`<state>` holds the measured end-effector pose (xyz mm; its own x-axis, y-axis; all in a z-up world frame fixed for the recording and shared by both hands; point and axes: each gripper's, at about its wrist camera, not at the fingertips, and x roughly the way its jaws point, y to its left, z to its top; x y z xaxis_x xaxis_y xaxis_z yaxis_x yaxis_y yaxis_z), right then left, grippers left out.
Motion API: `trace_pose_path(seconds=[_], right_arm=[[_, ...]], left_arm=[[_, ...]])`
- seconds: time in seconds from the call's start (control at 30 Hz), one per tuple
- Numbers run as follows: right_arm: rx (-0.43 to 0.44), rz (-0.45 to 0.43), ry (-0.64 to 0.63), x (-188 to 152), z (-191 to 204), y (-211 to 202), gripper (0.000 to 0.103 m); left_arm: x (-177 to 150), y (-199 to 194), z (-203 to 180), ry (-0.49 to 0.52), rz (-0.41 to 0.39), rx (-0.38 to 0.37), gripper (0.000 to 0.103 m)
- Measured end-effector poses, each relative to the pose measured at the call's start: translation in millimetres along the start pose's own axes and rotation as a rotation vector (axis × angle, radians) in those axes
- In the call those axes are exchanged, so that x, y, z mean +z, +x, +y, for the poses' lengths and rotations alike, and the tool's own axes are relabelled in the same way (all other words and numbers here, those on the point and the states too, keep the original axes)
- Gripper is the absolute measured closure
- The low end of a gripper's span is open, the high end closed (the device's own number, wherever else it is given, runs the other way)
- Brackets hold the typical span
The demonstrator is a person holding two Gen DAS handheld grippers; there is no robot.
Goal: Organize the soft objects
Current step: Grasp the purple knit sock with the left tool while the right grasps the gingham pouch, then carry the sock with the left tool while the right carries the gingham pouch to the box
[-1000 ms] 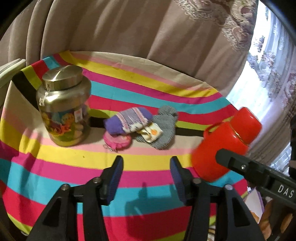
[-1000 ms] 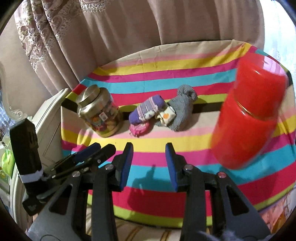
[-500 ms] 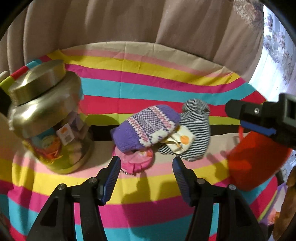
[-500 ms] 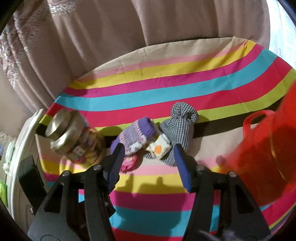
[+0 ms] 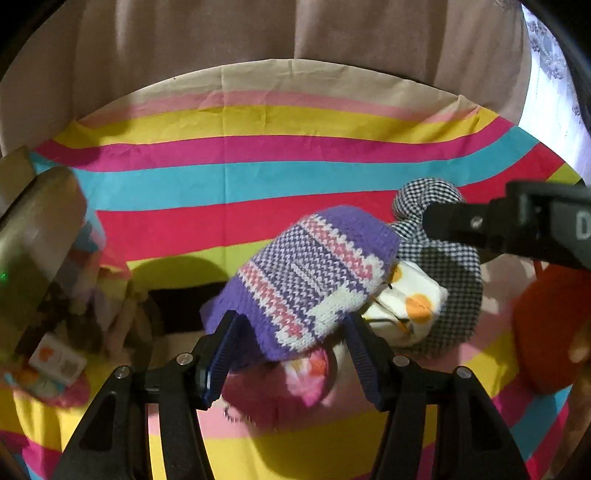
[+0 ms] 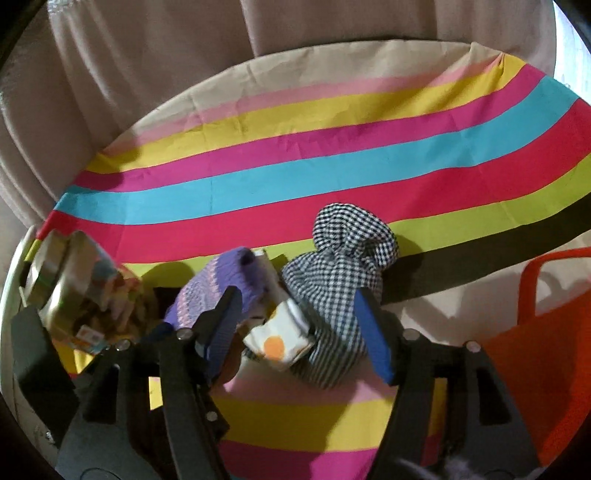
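1. The left gripper [image 5: 291, 347] stands wide open, its blue-padded fingers [image 5: 221, 350] straddling the near end of the purple knit sock bundle [image 5: 314, 273]; neither pad is clearly pressing the knit, and nothing is gripped.
2. The right gripper [image 6: 295, 325] is likewise spread wide and holds nothing, with the black-and-white checked pouch [image 6: 340, 280] and a white sock with an orange dot [image 6: 277, 338] lying between its fingers.
3. A pink soft item [image 5: 295, 376] sits under the purple bundle, just ahead of the left gripper and blurred.
4. To the left of both grippers stands a gold-lidded jar [image 5: 40, 251], close beside the pile; to the right of them is a red-orange container with a handle [image 6: 535, 332].
5. Beyond the pile, the striped tablecloth [image 6: 295, 177] runs bare to its far edge.
6. The cloth's bands run beige, pink, yellow, magenta, turquoise, red and lime, then black.
7. A beige curtain [image 5: 258, 33] hangs directly behind the table's far rim, with bright window light at the far right.
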<state>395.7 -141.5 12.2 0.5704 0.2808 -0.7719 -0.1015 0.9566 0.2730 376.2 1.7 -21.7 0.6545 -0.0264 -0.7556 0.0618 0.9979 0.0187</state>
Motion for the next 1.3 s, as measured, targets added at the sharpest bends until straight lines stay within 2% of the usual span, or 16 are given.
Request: trace_pose_path(seconds=[0.13, 0.4, 0.43, 0.47, 0.5, 0.53, 0.6, 0.67, 0.87, 1.03, 1.2, 1.3], right_arm=[[-0.018, 0.019, 0.01, 4.2, -5.0, 20.1, 0.032], [-0.025, 0.016, 0.055, 4.2, -20.0, 39.9, 0.03], [-0.025, 0.02, 0.052, 4.0, -20.2, 41.4, 0.032], [-0.021, 0.024, 0.048, 2.9, -20.3, 42.2, 0.041], [-0.024, 0.028, 0.046, 2.0, -21.2, 43.8, 0.05], [-0.033, 0.035, 0.044, -0.3, -23.2, 43.4, 0.064], [-0.03, 0.042, 0.037, -2.0, -24.3, 44.9, 0.072], [-0.029, 0.033, 0.017, -2.9, -22.1, 41.6, 0.086], [0.009, -0.015, -0.033, -5.6, -8.3, 14.6, 0.094], [0.016, -0.059, -0.077, -10.5, 5.9, -16.6, 0.095], [-0.018, -0.12, -0.133, -14.1, 21.1, -53.0, 0.095], [-0.001, -0.126, -0.142, -18.1, 24.1, -67.5, 0.095]], left_arm=[[0.4, 5.9, 9.8, -0.017, -0.003, -0.002, 0.044], [2.4, -10.1, 26.0, -0.094, -0.033, -0.067, 0.085], [2.6, -13.8, 25.5, -0.097, -0.041, -0.068, 0.086], [3.0, -17.0, 24.9, -0.098, -0.048, -0.072, 0.089], [3.2, -20.0, 24.0, -0.096, -0.052, -0.075, 0.09], [3.3, -21.9, 24.0, -0.096, -0.056, -0.077, 0.09], [2.1, -27.2, 23.6, -0.101, -0.062, -0.081, 0.09], [2.3, -31.4, 24.3, -0.107, -0.07, -0.085, 0.091], [-0.7, -52.2, 29.4, -0.14, -0.099, -0.098, 0.091], [-4.5, -71.9, 34.7, -0.167, -0.128, -0.107, 0.092], [-7.4, -94.1, 40.0, -0.186, -0.162, -0.124, 0.093], [-11.6, -103.4, 39.9, -0.191, -0.172, -0.135, 0.093]])
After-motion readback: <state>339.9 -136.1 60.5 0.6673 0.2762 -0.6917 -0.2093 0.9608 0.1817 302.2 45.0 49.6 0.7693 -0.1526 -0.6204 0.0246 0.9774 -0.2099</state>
